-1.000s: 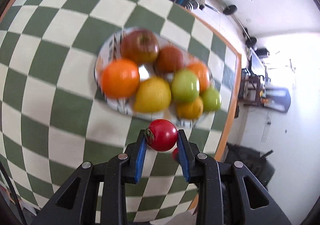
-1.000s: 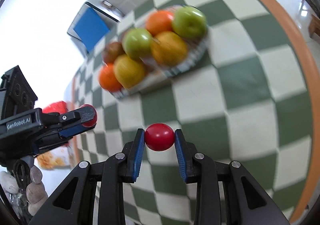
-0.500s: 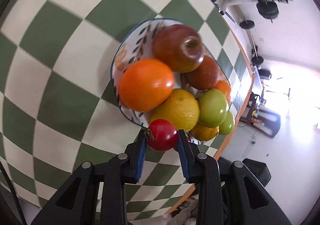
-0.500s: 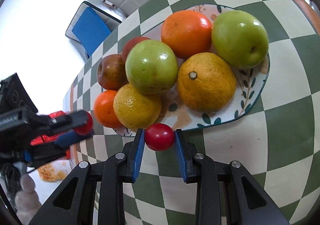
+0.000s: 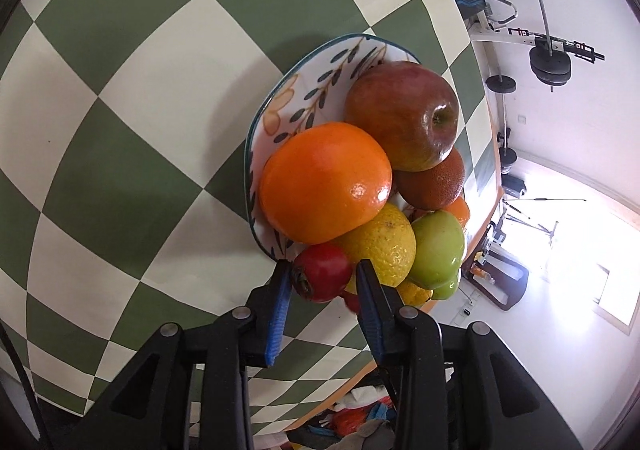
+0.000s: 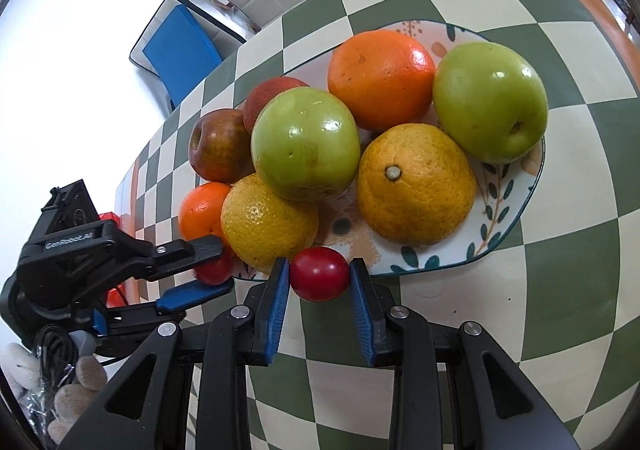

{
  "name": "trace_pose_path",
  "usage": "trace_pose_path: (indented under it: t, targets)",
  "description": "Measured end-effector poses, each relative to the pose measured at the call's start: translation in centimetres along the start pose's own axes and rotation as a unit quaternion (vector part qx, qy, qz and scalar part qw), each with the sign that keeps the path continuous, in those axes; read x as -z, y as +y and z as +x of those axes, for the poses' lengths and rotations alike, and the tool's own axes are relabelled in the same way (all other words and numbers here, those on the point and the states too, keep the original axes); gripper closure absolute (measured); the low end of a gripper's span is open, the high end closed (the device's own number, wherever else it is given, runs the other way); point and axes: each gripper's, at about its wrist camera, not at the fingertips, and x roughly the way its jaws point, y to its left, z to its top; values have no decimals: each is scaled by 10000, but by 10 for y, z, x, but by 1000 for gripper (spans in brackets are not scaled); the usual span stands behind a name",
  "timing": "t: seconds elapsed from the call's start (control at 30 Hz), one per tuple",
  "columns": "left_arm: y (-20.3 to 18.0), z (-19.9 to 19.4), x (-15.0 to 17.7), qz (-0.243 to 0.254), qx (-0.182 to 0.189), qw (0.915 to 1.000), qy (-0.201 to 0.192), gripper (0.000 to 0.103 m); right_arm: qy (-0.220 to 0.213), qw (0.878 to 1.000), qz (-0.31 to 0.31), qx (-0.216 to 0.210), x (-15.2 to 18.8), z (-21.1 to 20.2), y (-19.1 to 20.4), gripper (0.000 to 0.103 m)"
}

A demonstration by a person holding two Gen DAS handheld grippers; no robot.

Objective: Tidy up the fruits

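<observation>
While the patterned plate (image 6: 516,206) sits heaped with fruit on the green-and-cream checked tablecloth (image 6: 560,290), a small red tomato (image 5: 322,277) is pinched between the blue-padded fingers of the left gripper (image 5: 323,284) right at the plate's near rim, just beside a yellow orange (image 5: 380,250) and below a bright orange (image 5: 324,182). A second red tomato (image 6: 319,279) is clamped between the fingers of the right gripper (image 6: 320,282), held at the plate's near edge in front of another yellow orange (image 6: 416,184). On the plate are also seen two green apples (image 6: 306,144), a red apple (image 5: 402,116) and a dark reddish-brown fruit (image 5: 434,184). In the right wrist view the left gripper is seen off the plate's left end, next to its tomato.
</observation>
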Motion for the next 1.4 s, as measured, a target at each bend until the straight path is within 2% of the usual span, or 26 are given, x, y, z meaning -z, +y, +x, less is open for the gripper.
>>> trace_pose_path:
  t: [0.03,0.1,0.17,0.37,0.5,0.53,0.57,0.6,0.63,0.67,0.7,0.73,0.8,0.83,1.0,1.07,1.4]
  targets:
    - [-1,0,0,-4,-26,10000,15,72,10,10000,-9,25,-1,0,1,67]
    - [-2,-3,2,15,-83,10000,9,72,-7,10000,-41,47,0,-3,2,52]
    - [-3,-5,5,63,-157,9999,11,72,-29,9999,-50,137,1,-6,2,47]
    - [-6,-12,14,294,-371,9989,-34,71,-68,9997,-144,181,9,-22,2,47]
    - [-19,-18,28,823,-855,9927,-225,69,-188,9989,-242,343,15,-40,3,43]
    - [-25,-21,34,1074,-1103,9875,-346,62,-233,9983,-284,456,16,-45,4,41]
    - [-30,-23,39,1284,-1299,9821,-451,58,-319,9972,-354,580,17,-52,5,33]
    - [-36,-26,47,1608,-1569,9725,-607,49,-370,9961,-411,693,18,-56,7,24]
    - [-42,-28,55,1903,-1845,9612,-766,39,-433,9941,-481,875,19,-62,8,21]
    - [-49,-30,65,2255,-2200,9441,-967,34,-517,9914,-561,1062,20,-68,10,16]
    - [-54,-31,71,2476,-2410,9321,-1088,25,-568,9885,-634,1247,20,-72,12,13]
    - [-58,-33,80,2722,-2607,9182,-1218,21,-617,9848,-719,1458,22,-77,15,12]
    - [-59,-37,93,2991,-2831,9006,-1389,15,-734,9774,-856,1787,24,-86,18,6]
    - [-59,-40,98,3063,-2897,8950,-1459,15,-768,9747,-887,1900,25,-89,19,5]
    - [-59,-56,112,3253,-3085,8742,-1865,14,-922,9685,-970,2102,31,-111,20,5]
    - [-60,-63,117,3283,-3072,8710,-1982,3,-982,9668,-964,2152,34,-119,23,5]
    - [-69,-98,157,3492,-2916,8564,-2440,2,-1254,9616,-1042,2205,53,-157,42,5]
